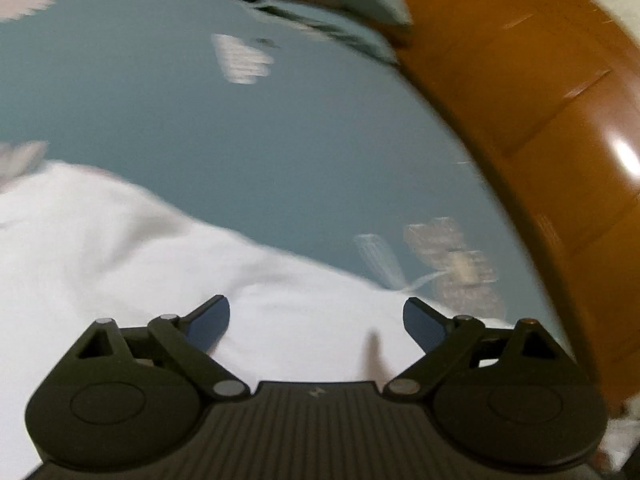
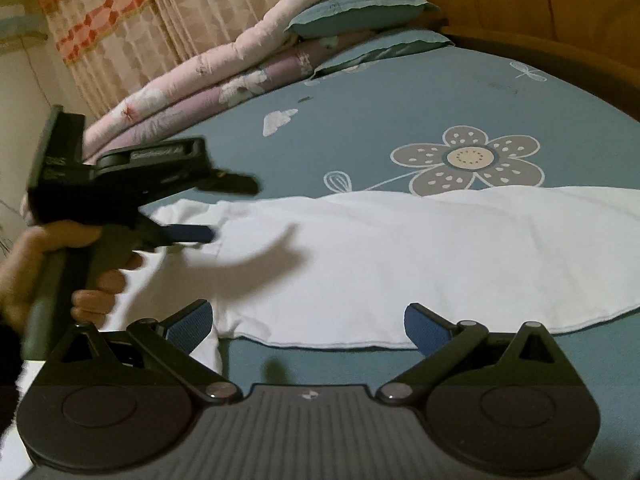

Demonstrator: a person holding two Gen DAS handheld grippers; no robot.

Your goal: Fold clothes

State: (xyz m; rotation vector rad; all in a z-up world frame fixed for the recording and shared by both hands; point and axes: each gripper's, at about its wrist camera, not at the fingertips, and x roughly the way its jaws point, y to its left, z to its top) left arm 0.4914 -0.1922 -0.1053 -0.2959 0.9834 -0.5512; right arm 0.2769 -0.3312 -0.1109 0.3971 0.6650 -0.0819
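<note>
A white garment (image 2: 360, 264) lies spread flat on the bed (image 2: 360, 128), whose blue sheet is printed with flowers; every place here is given from that garment. At its left end, in the right wrist view, a hand (image 2: 36, 276) grips the handle of the left gripper (image 2: 224, 208), which hangs just above the cloth with its jaws wide apart and nothing between them; its shadow falls across the white fabric. Beyond the garment's left part, folded quilts (image 2: 192, 80) in pink and lilac are stacked along the far edge of the bed, with two blue pillows (image 2: 360, 12) at their right end and a patterned curtain (image 2: 132, 12) behind them. Just past the garment's far edge, right of middle, sits a large grey flower print (image 2: 476, 160). At the near hem, the right gripper (image 2: 308, 330) hovers with jaws wide and empty, one on each side of the hem's middle stretch. Farther right, an orange wooden bed frame (image 1: 540, 120) curves around the mattress.
</note>
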